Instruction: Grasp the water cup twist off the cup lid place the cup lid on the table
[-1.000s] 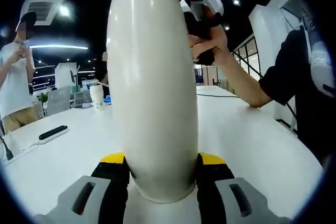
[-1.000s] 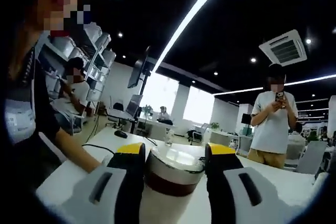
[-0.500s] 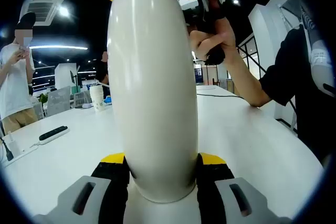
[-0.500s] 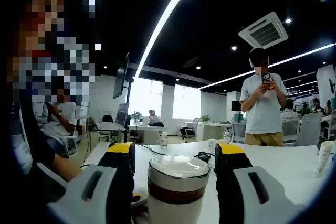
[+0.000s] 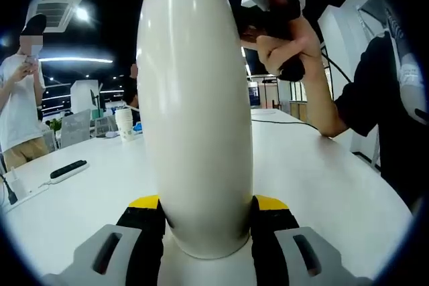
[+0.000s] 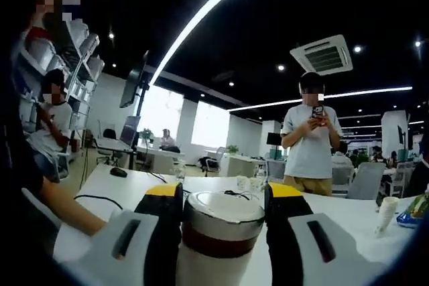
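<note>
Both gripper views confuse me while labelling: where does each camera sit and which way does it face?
Left gripper view: rides the left gripper, facing the cup body clamped between its jaws; the person's hand shows upper right.
Right gripper view: rides the right gripper, facing the cup lid between its jaws.
Shared: the water cup, the white table.

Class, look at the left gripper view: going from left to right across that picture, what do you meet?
Standing person in a white shirt → black remote-like bar on the table → stack of paper cups → white water cup → hand holding the right gripper
</note>
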